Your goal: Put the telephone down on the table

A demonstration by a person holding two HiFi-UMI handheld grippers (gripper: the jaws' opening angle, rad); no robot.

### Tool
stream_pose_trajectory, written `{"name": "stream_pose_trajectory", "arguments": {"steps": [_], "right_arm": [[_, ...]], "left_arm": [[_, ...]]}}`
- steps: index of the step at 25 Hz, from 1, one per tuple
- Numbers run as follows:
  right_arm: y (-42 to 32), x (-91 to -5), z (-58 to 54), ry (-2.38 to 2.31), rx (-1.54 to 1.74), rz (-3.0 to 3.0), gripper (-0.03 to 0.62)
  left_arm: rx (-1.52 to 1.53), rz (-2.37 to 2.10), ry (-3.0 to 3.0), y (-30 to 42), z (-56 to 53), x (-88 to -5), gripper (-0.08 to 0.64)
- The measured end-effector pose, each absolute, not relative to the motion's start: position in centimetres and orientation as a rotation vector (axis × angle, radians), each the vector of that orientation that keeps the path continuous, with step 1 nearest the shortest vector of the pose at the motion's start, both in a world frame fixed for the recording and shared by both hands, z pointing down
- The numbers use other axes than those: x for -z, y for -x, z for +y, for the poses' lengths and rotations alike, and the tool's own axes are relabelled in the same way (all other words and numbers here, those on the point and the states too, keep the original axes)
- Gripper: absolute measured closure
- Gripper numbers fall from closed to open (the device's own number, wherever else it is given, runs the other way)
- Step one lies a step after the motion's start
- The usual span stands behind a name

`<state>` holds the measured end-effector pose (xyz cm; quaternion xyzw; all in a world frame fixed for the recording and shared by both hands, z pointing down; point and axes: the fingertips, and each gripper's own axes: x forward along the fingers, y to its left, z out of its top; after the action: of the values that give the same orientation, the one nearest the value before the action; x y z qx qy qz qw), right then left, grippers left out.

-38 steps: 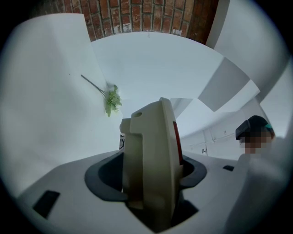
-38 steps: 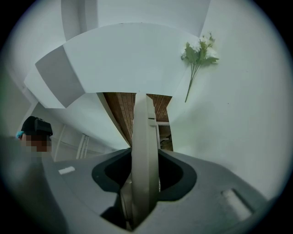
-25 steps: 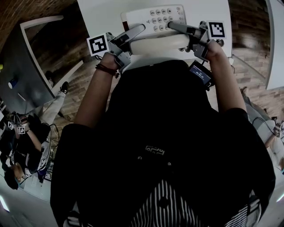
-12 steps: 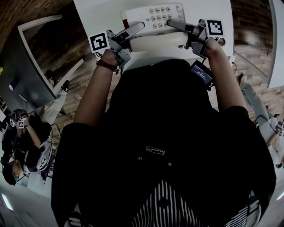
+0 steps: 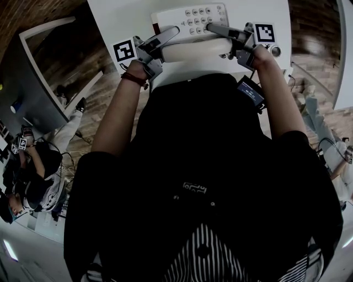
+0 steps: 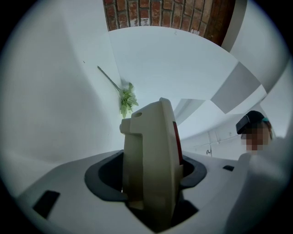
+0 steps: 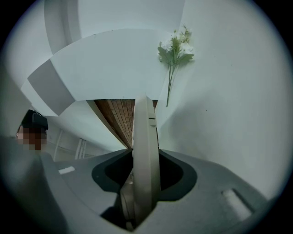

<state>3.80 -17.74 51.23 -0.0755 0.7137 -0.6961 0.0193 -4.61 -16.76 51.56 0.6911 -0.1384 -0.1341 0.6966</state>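
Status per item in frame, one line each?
telephone: gripped at both ends, over the table; contact unclear
handset: seated on the telephone
left gripper: shut on telephone
right gripper: shut on telephone
flower sprig: lying flat on the table

We find the telephone [image 5: 190, 16] over the table [image 5: 121, 16], close to its near edge, with the left gripper [image 5: 171, 37] at the telephone's left end and the right gripper [image 5: 215, 27] at its right end.

Cream desk telephone [image 5: 179, 26] — keypad [image 5: 203, 17] up, handset [image 5: 193, 53] docked along its near edge — level over the white table [image 5: 121, 22], near its front edge; possibly touching the top, hard to tell.
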Motion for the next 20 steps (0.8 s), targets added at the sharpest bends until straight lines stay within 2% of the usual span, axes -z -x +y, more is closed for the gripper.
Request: {"name": "stream_pose_trajectory", "arguments": {"steps": [20], "right_arm": [[-4.4,-58.7,-18.3,0.308,2.251,2.193,0.426]], "left_arm": [[0.272,-0.362,-1.479,4.4,-17.1,-58.3,0.275]]}}
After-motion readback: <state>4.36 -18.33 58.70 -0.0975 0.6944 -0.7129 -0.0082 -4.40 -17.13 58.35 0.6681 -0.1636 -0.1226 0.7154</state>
